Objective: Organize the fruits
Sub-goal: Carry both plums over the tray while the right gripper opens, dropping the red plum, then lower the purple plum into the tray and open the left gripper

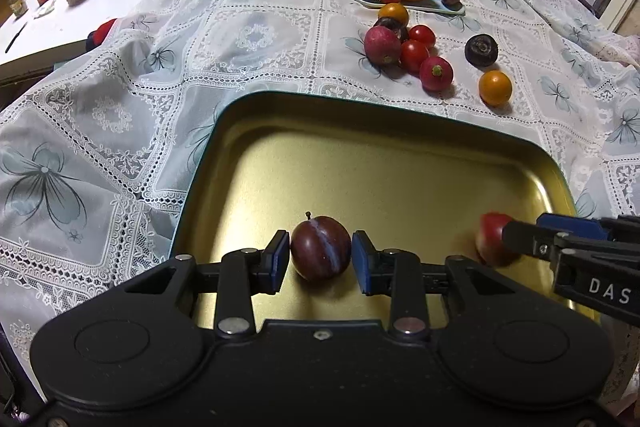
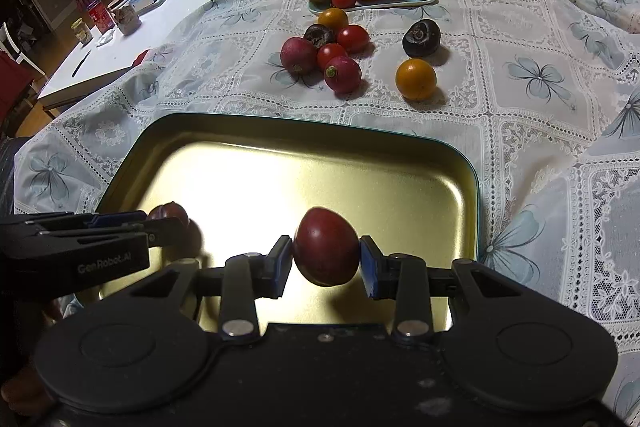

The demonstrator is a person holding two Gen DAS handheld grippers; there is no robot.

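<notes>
A gold metal tray lies on the lace tablecloth right in front of me. A dark purple plum rests on the tray floor between the blue pads of my left gripper; the pads stand a hair off its sides, so the gripper is open. My right gripper is shut on a dark red plum and holds it just above the tray. In the left wrist view the right gripper comes in from the right with its red plum. The right wrist view shows the left gripper at the left, by the purple plum.
Beyond the tray lie loose radishes, cherry tomatoes, an orange fruit and a dark fruit. A green plate at the back bears an apple, an orange and a kiwi. A white table with jars stands at the left.
</notes>
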